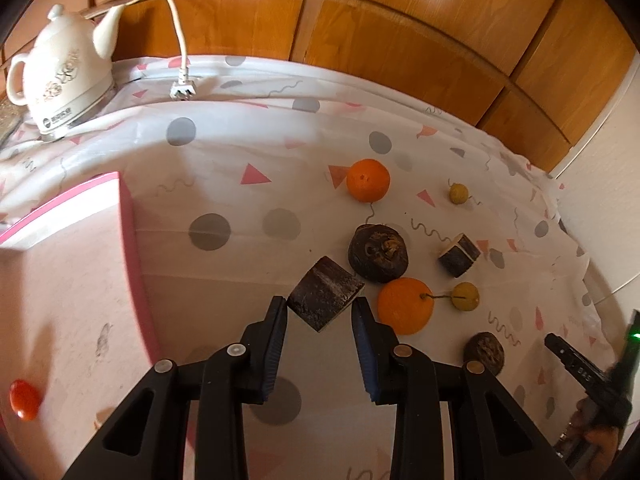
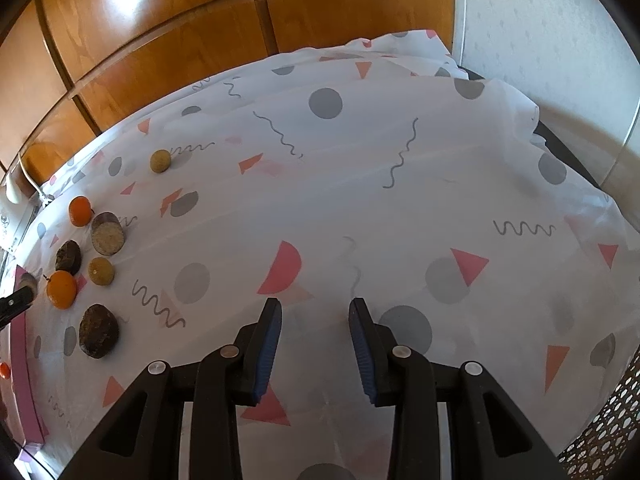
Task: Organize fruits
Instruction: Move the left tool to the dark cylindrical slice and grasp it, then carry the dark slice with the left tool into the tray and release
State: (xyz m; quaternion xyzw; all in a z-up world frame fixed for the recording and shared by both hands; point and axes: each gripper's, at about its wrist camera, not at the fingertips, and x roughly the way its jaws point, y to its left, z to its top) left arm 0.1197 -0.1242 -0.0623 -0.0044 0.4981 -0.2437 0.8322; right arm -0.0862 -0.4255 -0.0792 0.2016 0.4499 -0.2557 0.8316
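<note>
My left gripper (image 1: 320, 304) is shut on a dark brown block-shaped piece (image 1: 325, 298), gripped by its corners and tilted. To its right, fruits lie on the patterned cloth: two oranges (image 1: 367, 180) (image 1: 406, 306), two small yellow fruits (image 1: 458, 193) (image 1: 465, 296), two dark round fruits (image 1: 378, 253) (image 1: 484, 352) and a cut dark piece (image 1: 459, 255). A pink tray (image 1: 72, 280) to the left holds a small red fruit (image 1: 24, 399). My right gripper (image 2: 315, 304) hangs open over bare cloth, nothing between its fingers. The fruit group (image 2: 98, 336) shows far left in the right wrist view.
A white electric kettle (image 1: 60, 76) and its loose plug (image 1: 183, 90) stand at the back left. Wooden cabinet doors (image 1: 400, 40) run behind the table. A perforated basket (image 2: 608, 420) shows at the bottom right. The cloth (image 2: 580, 200) drops off at the right edge.
</note>
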